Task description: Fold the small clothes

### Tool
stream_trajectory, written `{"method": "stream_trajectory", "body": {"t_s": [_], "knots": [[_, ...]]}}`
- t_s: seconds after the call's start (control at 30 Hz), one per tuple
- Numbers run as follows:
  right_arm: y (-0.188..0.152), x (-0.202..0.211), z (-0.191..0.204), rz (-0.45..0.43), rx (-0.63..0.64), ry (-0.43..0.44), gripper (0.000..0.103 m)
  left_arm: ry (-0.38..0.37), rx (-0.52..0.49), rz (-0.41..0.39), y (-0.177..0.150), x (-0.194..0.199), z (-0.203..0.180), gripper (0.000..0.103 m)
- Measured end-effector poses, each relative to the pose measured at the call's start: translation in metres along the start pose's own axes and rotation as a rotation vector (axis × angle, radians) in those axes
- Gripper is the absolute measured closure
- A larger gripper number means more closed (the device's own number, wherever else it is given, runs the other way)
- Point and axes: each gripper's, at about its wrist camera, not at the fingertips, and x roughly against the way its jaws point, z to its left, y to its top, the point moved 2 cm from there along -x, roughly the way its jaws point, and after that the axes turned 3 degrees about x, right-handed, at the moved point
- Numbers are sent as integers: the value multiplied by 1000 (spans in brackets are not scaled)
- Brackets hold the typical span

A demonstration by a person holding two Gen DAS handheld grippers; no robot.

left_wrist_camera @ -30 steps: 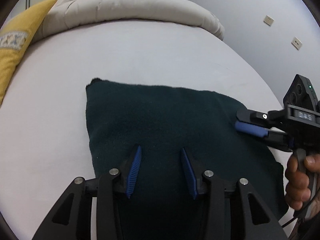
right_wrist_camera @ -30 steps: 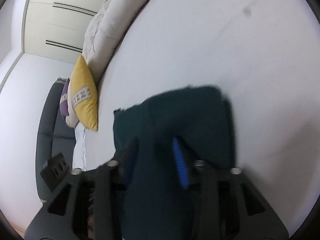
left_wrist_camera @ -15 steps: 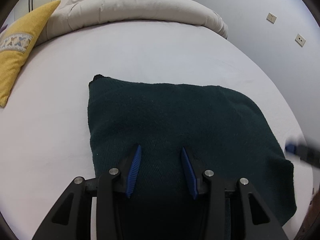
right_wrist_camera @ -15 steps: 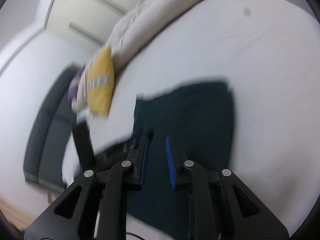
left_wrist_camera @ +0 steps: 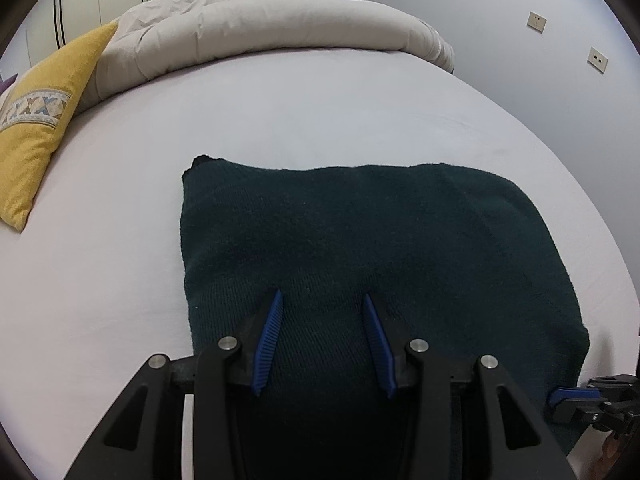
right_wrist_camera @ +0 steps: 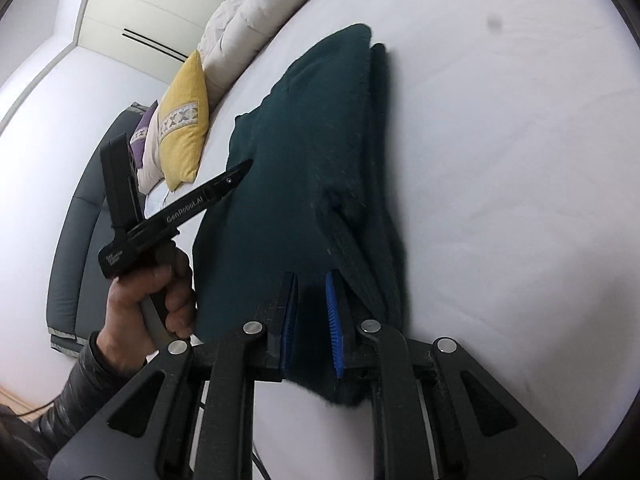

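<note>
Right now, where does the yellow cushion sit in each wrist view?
Left wrist: yellow cushion at the far left edge, beside the rolled duvet.
Right wrist: yellow cushion upper left of centre, left of the dark green garment.
Shared landmark: the duvet.

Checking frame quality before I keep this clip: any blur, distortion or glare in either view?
Left wrist view: sharp, strong fisheye bowing of the bed, soft even light. Right wrist view: slight smear on the dark green knit garment near the right gripper; no glare.
</note>
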Motion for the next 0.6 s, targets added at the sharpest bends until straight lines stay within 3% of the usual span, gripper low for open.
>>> {"method": "stream_trajectory", "body": {"t_s": [0.27, 0.5, 0.57, 0.6], "knots": [[-13, -3, 14, -45, 76, -101, 92, 33, -18, -34, -4, 5, -2, 56], [-24, 16, 23, -64, 114, -173, 91, 10, -10, -69, -8, 10, 2, 57], [-26, 30, 35, -87, 142, -215, 85, -15, 0, -80, -8, 14, 6, 57], [-24, 34, 39, -96, 152, -249, 70, -39, 14, -82, -9, 19, 10, 57]]}}
